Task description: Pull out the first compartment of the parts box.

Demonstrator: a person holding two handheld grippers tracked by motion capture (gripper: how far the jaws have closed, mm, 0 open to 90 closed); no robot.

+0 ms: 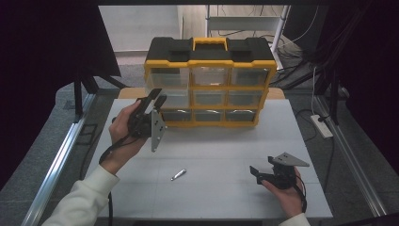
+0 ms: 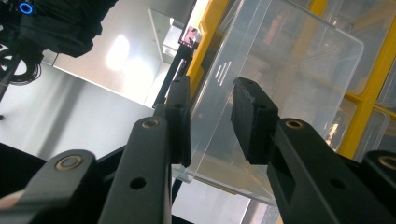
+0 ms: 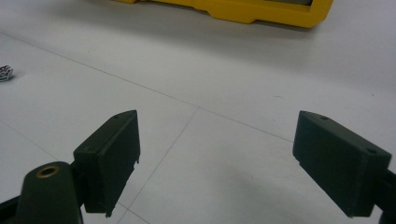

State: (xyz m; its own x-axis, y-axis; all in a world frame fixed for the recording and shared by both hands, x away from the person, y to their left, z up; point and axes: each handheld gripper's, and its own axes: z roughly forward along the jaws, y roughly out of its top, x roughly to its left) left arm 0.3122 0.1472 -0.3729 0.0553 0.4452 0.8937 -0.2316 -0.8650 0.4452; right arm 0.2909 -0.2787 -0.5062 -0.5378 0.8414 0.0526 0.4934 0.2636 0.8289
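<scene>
A yellow and black organiser cabinet with clear drawers stands at the back of the white table. My left gripper, turned on its side, reaches the left column. Its jaws stand partly closed around the front edge of a clear drawer that sticks out of the yellow frame. One pad lies outside the edge, the other pad against the clear face. My right gripper rests low at the front right with its jaws wide apart over bare table. A small metal screw lies between the hands.
The cabinet's yellow base lies ahead of the right gripper, and the screw is far to its left. Metal rails run along both table sides. A power strip and cables sit beyond the right rail.
</scene>
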